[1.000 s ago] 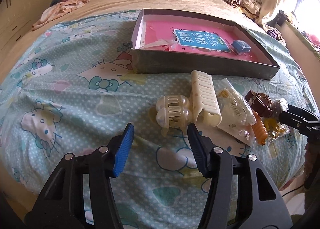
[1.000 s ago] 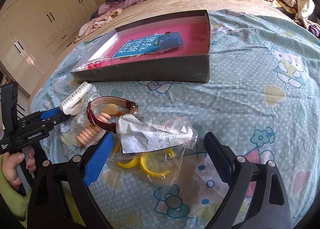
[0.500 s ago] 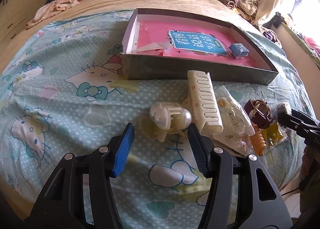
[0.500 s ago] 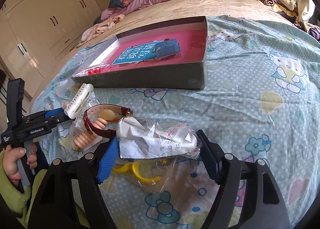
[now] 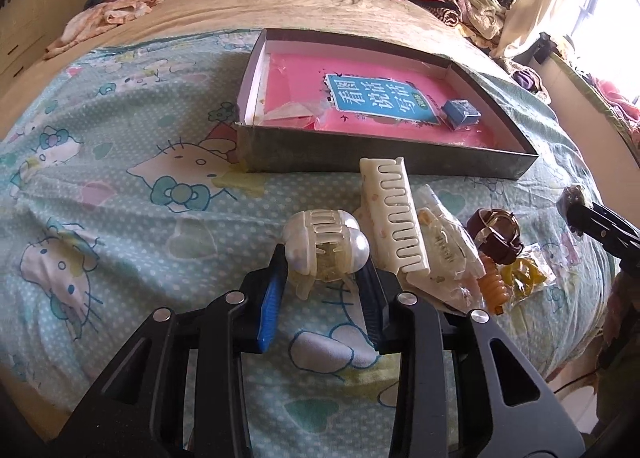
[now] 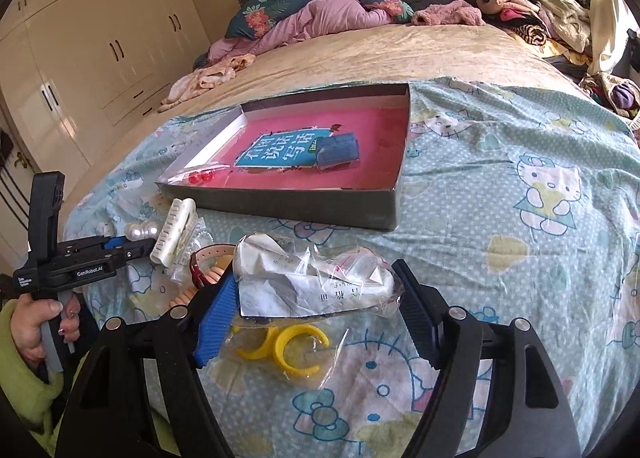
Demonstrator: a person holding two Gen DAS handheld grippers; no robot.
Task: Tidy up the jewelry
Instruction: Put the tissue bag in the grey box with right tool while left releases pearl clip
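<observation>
A pearl-and-clear hair claw (image 5: 324,246) lies on the Hello Kitty sheet, and my left gripper (image 5: 322,266) is closing on it, both pads pressing its sides. The right wrist view shows the same left gripper (image 6: 136,244) at the pearl claw (image 6: 140,232). My right gripper (image 6: 316,278) is shut on a clear plastic bag (image 6: 316,286) with folded paper inside, held a little above the bed. Yellow rings (image 6: 296,346) in a packet lie beneath it. The open box (image 5: 384,161) with a pink lining stands beyond, a small blue box (image 5: 460,113) inside.
A cream comb clip (image 5: 394,213), a brown watch (image 5: 496,234) and an orange spiral tie (image 5: 492,290) lie right of the claw. A packet of red beads (image 6: 202,176) sits in the box's corner. Clothes pile up at the head of the bed. A hand (image 6: 36,322) holds the left gripper.
The left jaws have closed in from wide apart onto the pearl claw. The right jaws have narrowed onto the plastic bag, which has risen off the yellow rings.
</observation>
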